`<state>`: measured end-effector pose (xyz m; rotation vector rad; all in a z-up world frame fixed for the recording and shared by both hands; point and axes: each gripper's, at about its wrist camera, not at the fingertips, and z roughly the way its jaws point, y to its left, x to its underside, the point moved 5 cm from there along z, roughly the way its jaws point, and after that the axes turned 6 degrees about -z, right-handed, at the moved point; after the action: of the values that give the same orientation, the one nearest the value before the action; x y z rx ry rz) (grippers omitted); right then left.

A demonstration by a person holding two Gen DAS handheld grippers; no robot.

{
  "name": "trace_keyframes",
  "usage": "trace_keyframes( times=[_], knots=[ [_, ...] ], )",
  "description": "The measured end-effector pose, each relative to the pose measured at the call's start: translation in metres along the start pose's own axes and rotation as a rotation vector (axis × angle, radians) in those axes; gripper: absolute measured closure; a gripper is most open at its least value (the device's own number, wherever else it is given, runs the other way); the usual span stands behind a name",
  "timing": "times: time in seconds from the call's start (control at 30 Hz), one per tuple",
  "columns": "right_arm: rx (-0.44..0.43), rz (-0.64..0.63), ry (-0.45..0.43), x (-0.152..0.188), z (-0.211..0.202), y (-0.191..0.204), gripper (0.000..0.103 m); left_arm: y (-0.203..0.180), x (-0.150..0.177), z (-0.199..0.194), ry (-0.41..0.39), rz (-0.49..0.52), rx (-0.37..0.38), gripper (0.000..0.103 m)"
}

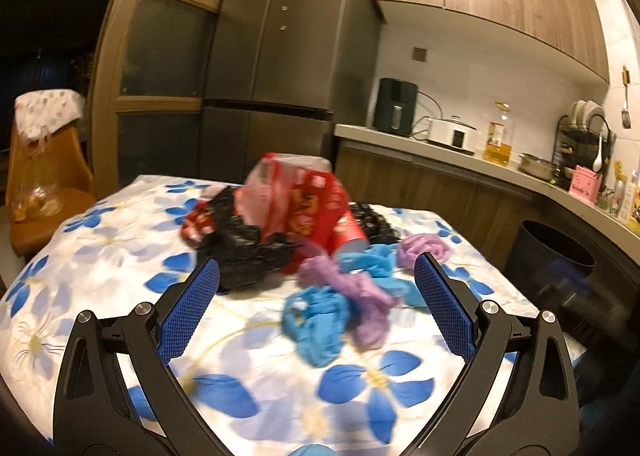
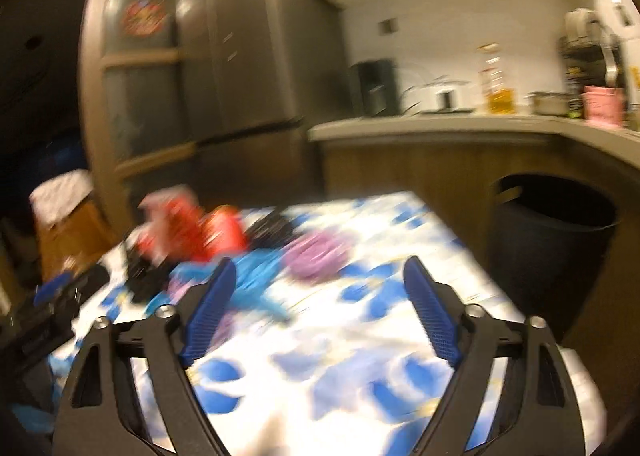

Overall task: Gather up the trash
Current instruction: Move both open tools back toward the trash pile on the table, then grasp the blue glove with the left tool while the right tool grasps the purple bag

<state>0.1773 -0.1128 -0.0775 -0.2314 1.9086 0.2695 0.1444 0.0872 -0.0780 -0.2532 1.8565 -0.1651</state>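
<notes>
A heap of trash lies on a table with a blue-flowered white cloth (image 1: pixel 100 256). In the heap I see a red and white plastic bag (image 1: pixel 296 192), crumpled black plastic (image 1: pixel 244 252), purple wads (image 1: pixel 360 288) and blue wads (image 1: pixel 316 320). My left gripper (image 1: pixel 316 266) is open, its blue pads wide apart just short of the heap, nothing between them. In the blurred right wrist view the right gripper (image 2: pixel 320 268) is open over the cloth (image 2: pixel 360 336), with the blue wad (image 2: pixel 256 276) and purple wad (image 2: pixel 316 256) just ahead of its left finger. The left gripper (image 2: pixel 60 296) shows at the left edge.
A dark round bin (image 1: pixel 560 252) (image 2: pixel 552 240) stands on the floor right of the table, below a counter (image 1: pixel 460 156) with appliances and an oil bottle. A fridge (image 1: pixel 276 56) rises behind the table. An orange chair (image 1: pixel 44 184) with a bag stands at the left.
</notes>
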Motion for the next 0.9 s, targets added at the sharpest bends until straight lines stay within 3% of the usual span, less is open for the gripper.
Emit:
trace_keyframes(
  times=[0.13,0.37,0.47,0.53,0.63,0.9],
  knots=[
    [-0.075,-0.058,0.082,0.017,0.03,0.039,0.038,0.021,-0.003,-0.007,-0.016,-0.021,-0.025,0.007],
    [-0.16,-0.085,0.178,0.028,0.065,0.075,0.045,0.043,-0.006,-0.006,-0.007,-0.054,-0.045,0.007],
    [-0.182,-0.103,0.231,0.034,0.077,0.082,0.062,0.045,-0.004,-0.001,0.005,-0.052,-0.046,0.007],
    [-0.205,-0.104,0.25,0.035,0.082,0.083,0.087,0.044,-0.002,0.002,0.014,-0.048,-0.041,0.007],
    [-0.243,-0.108,0.236,0.033,0.077,0.083,0.101,0.04,0.0,0.007,0.03,-0.054,-0.032,0.007],
    [-0.223,-0.117,0.069,0.001,0.022,0.06,0.101,0.012,0.012,0.026,0.087,-0.031,0.01,0.012]
  ],
)
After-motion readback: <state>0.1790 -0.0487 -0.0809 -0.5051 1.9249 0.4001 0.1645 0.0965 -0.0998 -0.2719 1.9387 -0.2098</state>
